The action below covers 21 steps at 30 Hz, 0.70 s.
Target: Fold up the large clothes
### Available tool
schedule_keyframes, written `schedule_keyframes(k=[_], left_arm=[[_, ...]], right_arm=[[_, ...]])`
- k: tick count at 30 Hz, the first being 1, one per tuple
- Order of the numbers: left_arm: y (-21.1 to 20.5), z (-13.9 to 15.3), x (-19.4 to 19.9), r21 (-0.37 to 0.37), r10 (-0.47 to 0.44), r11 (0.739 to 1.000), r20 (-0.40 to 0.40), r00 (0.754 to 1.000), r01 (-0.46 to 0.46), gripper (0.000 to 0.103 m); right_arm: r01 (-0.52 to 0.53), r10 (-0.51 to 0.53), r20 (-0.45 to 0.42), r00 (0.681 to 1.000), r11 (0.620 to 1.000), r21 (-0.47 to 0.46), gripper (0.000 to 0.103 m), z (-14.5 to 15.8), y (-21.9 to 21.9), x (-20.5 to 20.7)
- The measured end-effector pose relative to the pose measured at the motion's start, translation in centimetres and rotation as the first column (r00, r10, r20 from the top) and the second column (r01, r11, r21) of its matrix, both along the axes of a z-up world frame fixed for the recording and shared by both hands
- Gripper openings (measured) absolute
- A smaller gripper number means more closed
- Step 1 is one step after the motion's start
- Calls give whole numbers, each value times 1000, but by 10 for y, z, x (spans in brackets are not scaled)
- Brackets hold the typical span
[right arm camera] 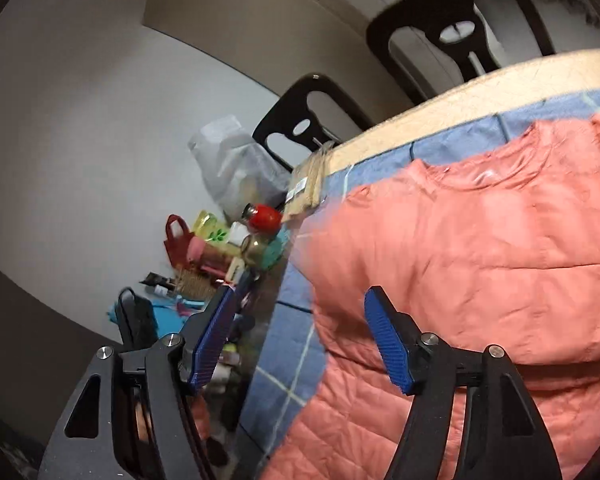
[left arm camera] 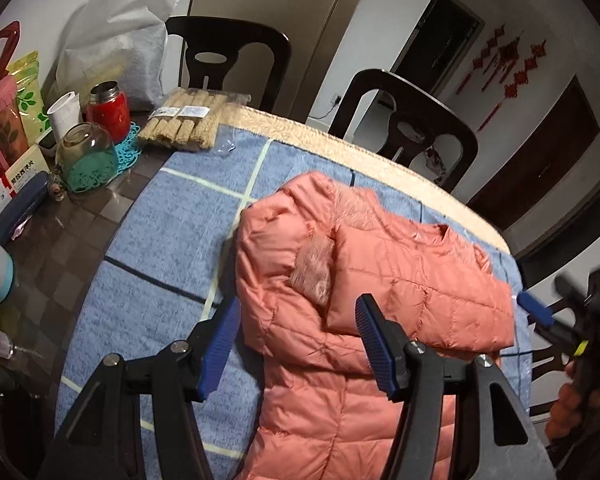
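A salmon-pink quilted jacket (left arm camera: 400, 264) lies on a blue checked blanket (left arm camera: 160, 240) spread over the table. One sleeve is folded across its body and the fur-trimmed hood is tucked in. My left gripper (left arm camera: 300, 340) hovers above the jacket's left side, open, with nothing pinched between its blue pads. At the right edge of this view, one blue pad (left arm camera: 534, 309) of the right gripper shows beside the jacket's edge. The right wrist view is blurred. There the jacket (right arm camera: 480, 248) fills the right half, and my right gripper (right arm camera: 300, 320) stands open over the jacket's edge and the blanket (right arm camera: 288, 360).
Clutter crowds the table's left end: a red flask (left arm camera: 110, 110), an upturned glass jar (left arm camera: 86, 156), a packet of beige sticks (left arm camera: 188, 120) and a white bag (left arm camera: 116, 40). Two dark chairs (left arm camera: 228, 56) (left arm camera: 412, 120) stand behind the table's far edge.
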State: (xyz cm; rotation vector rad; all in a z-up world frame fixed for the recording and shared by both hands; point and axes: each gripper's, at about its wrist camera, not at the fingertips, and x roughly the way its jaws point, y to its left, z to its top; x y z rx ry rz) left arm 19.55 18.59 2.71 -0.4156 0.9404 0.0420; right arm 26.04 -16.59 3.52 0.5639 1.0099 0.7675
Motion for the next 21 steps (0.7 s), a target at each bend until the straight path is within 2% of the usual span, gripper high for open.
schedule_keyframes(k=[1,3,4,5,8,9,10,12,14,15,17,21], left_arm=[[-2,0,5,-3,-9,1000,2,1000,9,62],[-11,-4,19,10,-42,999,-5,999,42,62],[-17,-6,27,12,-59,998,-9,998,59,61],[-23,-8,35,10,-81,997,-10,997,81,61],[-50,-20,67,22,-159,987,-21,987,159,59],[-59,-25,75,24,-184,982,-24,983,185,52],[-70,-33,85,36,-214,976,-39,976,215,44],[-86,-53,99,57,-252,965,-86,964,257,38],[-96,-84,109,66,-278,955,-158,948,291,32],[-98,-98,111,55,-279,954,-184,943,293,32],[-98,-112,110,36,-267,960,-191,945,278,32],[-108,-118,107,100,-289,945,-187,939,311,32]], right_arm=[[37,-37,-2,999,998,-49,68,-4,-12,1],[107,-112,-14,994,973,-203,65,-15,-43,-1],[130,-139,-13,990,949,-289,60,-22,-51,1],[148,-165,-16,986,919,-365,50,-32,-63,3],[205,-248,-24,969,848,-488,41,-54,-88,10],[214,-268,-25,963,820,-530,37,-58,-92,15],[218,-283,-33,958,804,-554,35,-63,-98,16],[227,-317,-54,947,779,-585,33,-73,-105,20],[203,-320,-67,945,734,-647,30,-87,-107,22],[180,-315,-78,946,709,-682,30,-91,-109,20],[151,-293,-86,952,697,-701,30,-105,-108,20],[101,-252,-93,963,661,-744,29,-115,-102,23]])
